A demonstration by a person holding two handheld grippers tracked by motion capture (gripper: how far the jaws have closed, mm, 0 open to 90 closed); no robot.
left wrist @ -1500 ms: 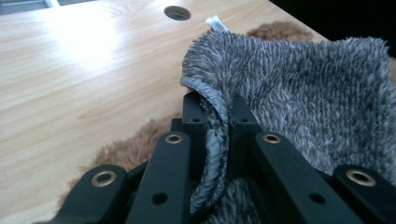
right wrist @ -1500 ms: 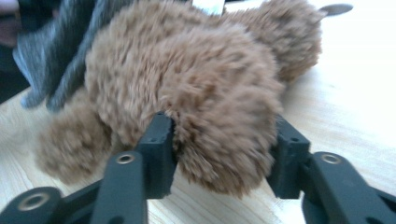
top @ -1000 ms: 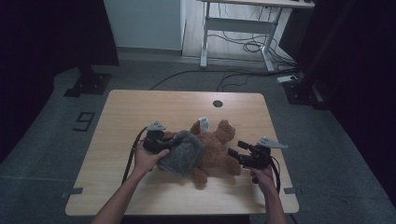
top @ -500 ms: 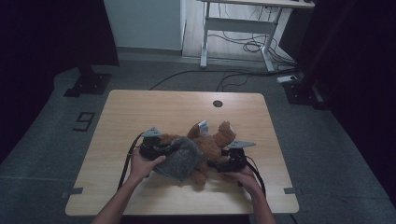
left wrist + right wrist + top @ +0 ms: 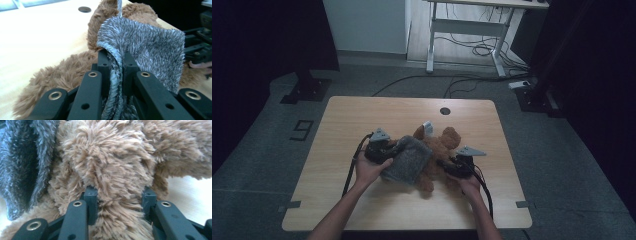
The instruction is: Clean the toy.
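Note:
A brown teddy bear lies in the middle of the wooden table, with a grey fuzzy cloth draped over its left half. My left gripper is shut on the cloth's rolled edge, and the cloth hangs across the bear. My right gripper is against the bear's right side. Its jaws have just been closing, and a thick brown plush limb is now squeezed between them at the right gripper. The grey cloth shows at that view's left.
A round cable hole sits near the table's far edge, and a white tag sticks up from the bear. Beyond the table are a white desk frame, floor cables and black stands.
My right gripper moved left to the bear and its jaws closed onto the plush. The left gripper kept its hold on the grey cloth and stayed put.

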